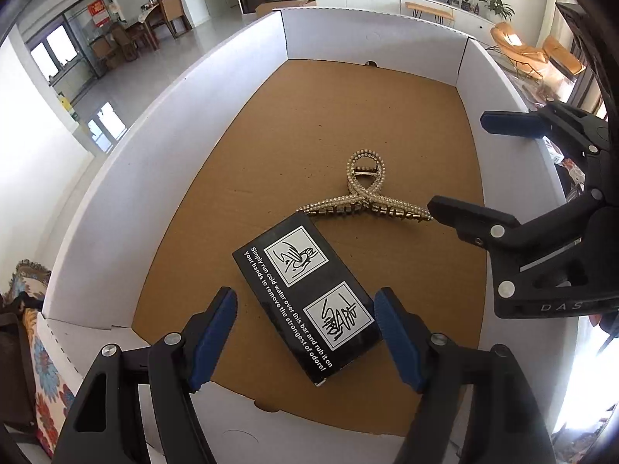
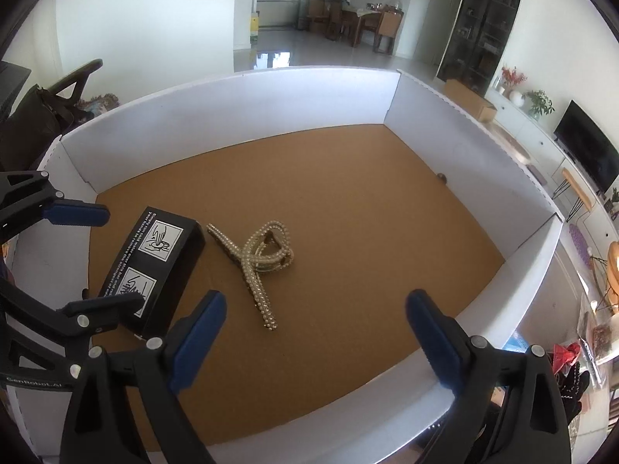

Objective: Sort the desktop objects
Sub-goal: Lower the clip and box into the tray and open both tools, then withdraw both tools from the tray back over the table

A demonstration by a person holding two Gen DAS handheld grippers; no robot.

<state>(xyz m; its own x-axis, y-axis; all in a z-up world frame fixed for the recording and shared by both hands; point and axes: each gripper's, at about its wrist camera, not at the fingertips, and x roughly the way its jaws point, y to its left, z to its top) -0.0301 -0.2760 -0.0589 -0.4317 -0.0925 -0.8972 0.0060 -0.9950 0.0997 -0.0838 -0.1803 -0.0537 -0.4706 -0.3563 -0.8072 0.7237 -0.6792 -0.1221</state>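
A black soap-bar box (image 1: 305,297) with white printed instructions lies flat on the brown floor of a white-walled carton (image 1: 154,178). My left gripper (image 1: 305,332) hangs over the box's near end, open. One blue pad stands clear on the left and the other sits at the box's right corner. A gold pearl hair claw (image 1: 363,197) lies just beyond the box. My right gripper (image 1: 458,162) comes in from the right, open, with its lower fingertip at the claw's end. In the right wrist view the right gripper (image 2: 315,324) is empty, with the hair claw (image 2: 255,259) ahead and the box (image 2: 154,263) under the left gripper (image 2: 123,257).
The carton's walls (image 2: 232,116) enclose the floor on all sides. A small dark notch (image 2: 442,178) sits at the foot of one wall. The brown floor beyond the two objects is bare. A patterned cloth (image 1: 38,348) lies outside the carton.
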